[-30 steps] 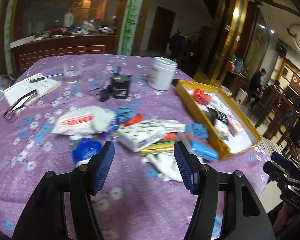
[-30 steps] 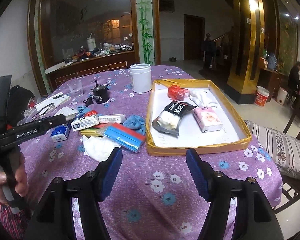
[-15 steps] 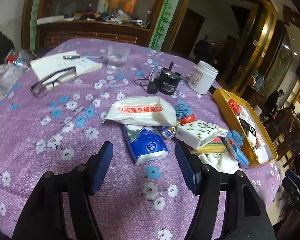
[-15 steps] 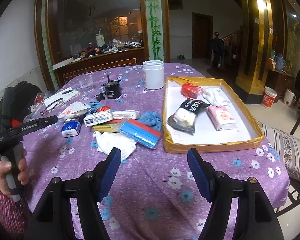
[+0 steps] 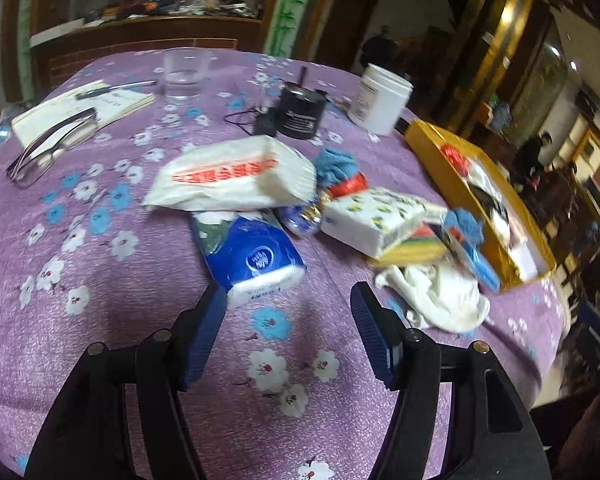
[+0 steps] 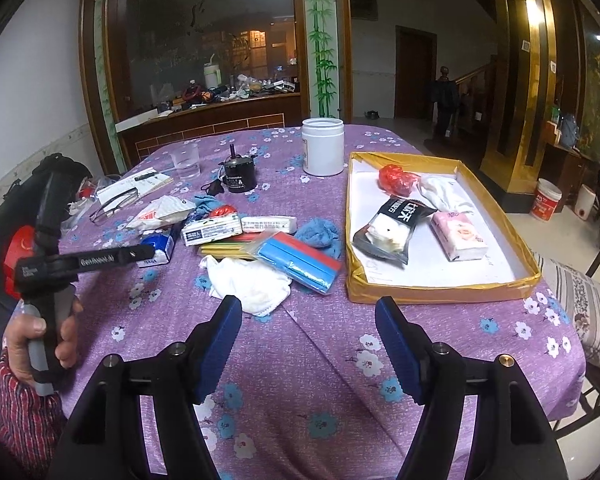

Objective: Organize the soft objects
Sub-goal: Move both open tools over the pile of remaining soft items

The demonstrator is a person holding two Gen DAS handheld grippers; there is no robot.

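Note:
My left gripper (image 5: 288, 300) hangs open low over the purple cloth. A blue tissue pack (image 5: 256, 256) lies just beyond its left fingertip, with nothing between the pads. Behind it lie a white tissue pack with red print (image 5: 228, 176), a flowered white pack (image 5: 372, 216), a blue cloth (image 5: 336, 164) and a crumpled white cloth (image 5: 440, 296). My right gripper (image 6: 308, 312) is open and empty near the front edge, short of the white cloth (image 6: 252, 284) and a blue-and-red packet (image 6: 300, 260). The yellow tray (image 6: 440, 292) holds a red bag (image 6: 396, 178), a black-and-white pack (image 6: 392, 228) and a pink pack (image 6: 460, 236).
At the back of the table stand a white jar (image 6: 323, 146), a black cup (image 6: 240, 176) with a cable, and a glass (image 6: 186, 160). A notebook (image 6: 140, 182) with a pen and spectacles lies far left. A hand (image 6: 40, 332) grips the left tool's handle. A striped cushion (image 6: 580, 300) sits right of the table.
The left gripper has swung left and dropped closer to the table, so the blue tissue pack now lies right in front of its fingers. The right gripper has hardly moved.

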